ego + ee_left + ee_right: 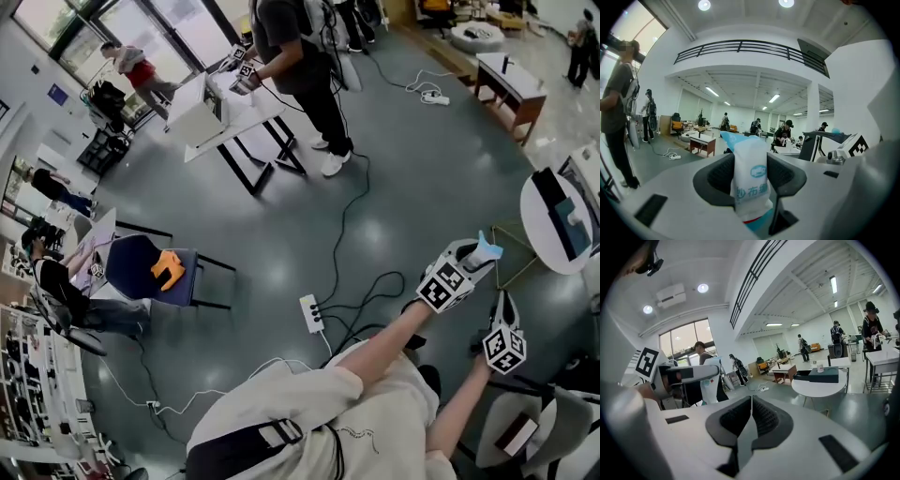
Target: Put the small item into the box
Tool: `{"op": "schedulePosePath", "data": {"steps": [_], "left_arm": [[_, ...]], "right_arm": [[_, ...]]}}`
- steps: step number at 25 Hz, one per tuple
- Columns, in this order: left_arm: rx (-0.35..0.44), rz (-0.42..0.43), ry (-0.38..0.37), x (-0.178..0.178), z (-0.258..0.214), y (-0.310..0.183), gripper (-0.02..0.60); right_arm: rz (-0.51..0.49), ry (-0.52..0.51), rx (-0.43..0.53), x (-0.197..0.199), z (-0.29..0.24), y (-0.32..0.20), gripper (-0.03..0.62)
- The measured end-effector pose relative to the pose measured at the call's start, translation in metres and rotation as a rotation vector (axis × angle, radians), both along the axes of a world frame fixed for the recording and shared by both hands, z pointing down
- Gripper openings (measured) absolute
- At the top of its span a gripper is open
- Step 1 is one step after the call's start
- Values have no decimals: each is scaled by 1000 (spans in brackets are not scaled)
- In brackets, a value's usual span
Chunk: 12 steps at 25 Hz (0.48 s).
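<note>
**Clearances.** In the head view the round white table (539, 234) sits at the right edge of the frame, its rim near the left gripper (472, 258). A dark box (564, 214) lies on this table. Open grey floor (412, 159) fills the centre of the frame. A white power strip (312, 312) and black cables (349, 225) lie on it at lower centre. A blue chair (145, 267) stands at left, well apart from both grippers.

**Pose.** Both forearms reach toward the lower right of the frame. The left gripper is above the right gripper (506, 305), and both are off the table.

**Gripper state.** The left gripper's 2 jaws pinch a white and blue sachet (751, 180), which stands upright between the pads and rises above them. The right gripper's 2 jaws are pressed together with nothing between them.

**Markings.** The sachet carries a blue oval logo and blue Chinese characters, not fully legible. In the right gripper view, a red cross shows on it.
</note>
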<state>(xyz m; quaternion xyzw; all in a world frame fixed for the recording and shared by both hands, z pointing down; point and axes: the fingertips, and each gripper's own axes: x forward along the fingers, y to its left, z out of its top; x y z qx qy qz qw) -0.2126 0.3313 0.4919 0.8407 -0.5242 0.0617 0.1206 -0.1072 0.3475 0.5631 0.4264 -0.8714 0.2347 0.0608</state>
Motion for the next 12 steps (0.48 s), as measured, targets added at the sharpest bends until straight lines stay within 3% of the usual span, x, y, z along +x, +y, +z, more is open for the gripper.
{"op": "schedulePosePath", "data": {"steps": [12], "left_arm": [[-48,-12,26,-20,8,-69,210]], "right_arm": [[-11,67,-99,-8,19,-72,36]]}}
